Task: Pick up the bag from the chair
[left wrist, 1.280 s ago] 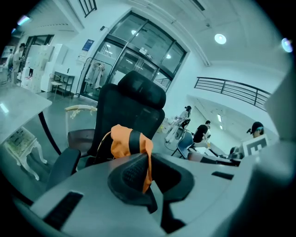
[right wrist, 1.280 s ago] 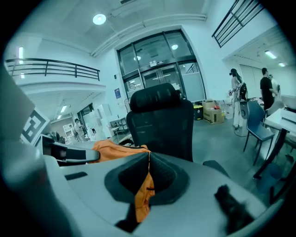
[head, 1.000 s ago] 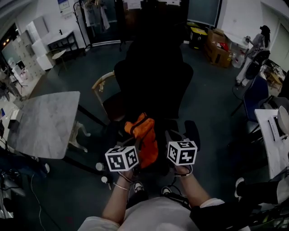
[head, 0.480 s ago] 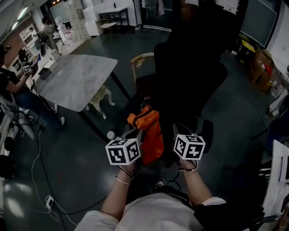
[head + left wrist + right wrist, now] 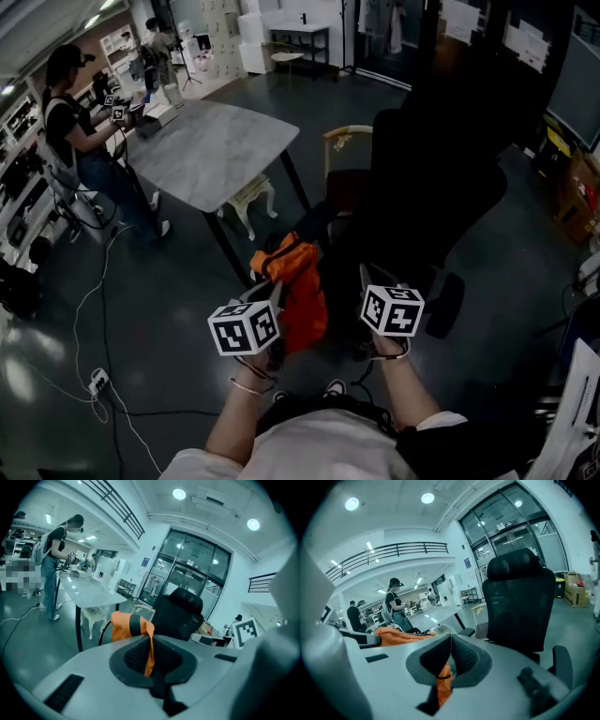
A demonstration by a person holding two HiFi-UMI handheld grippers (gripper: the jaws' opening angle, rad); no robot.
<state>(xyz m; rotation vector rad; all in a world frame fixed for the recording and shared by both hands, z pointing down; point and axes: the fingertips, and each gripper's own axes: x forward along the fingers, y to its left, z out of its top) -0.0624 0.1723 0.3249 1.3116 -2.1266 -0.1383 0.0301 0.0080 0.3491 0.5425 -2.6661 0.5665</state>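
Your left claw (image 5: 274, 289) is clamped on the orange fabric bag with the black band (image 5: 298, 292): in the left gripper view its dark ribbed pads (image 5: 136, 654) stand together on a thin fold of orange cloth, and the rest of the bag (image 5: 125, 624) bunches up just past the tips, a little to their left. Your right claw (image 5: 367, 279) is also closed on the bag. In the right gripper view its jaws (image 5: 451, 641) meet at the tips, and a strip of orange fabric with a thin black cord round it is pinched lower down between the pads (image 5: 464, 660). More of the bag (image 5: 401, 637) lies off to that claw's left. In the head view the bag hangs between your two claws, nearer the left one, its lower part drooping below the tips. The black high-backed office chair (image 5: 431, 187) stands just beyond the right claw and fills most of its view (image 5: 518, 606); from the left claw it sits ahead and slightly right (image 5: 180, 613). I cannot tell whether the bag touches the chair. The grey stone-topped table (image 5: 211, 155) is ahead and left of the left claw, well apart, and a person in a cap (image 5: 80, 141) stands at its far side.
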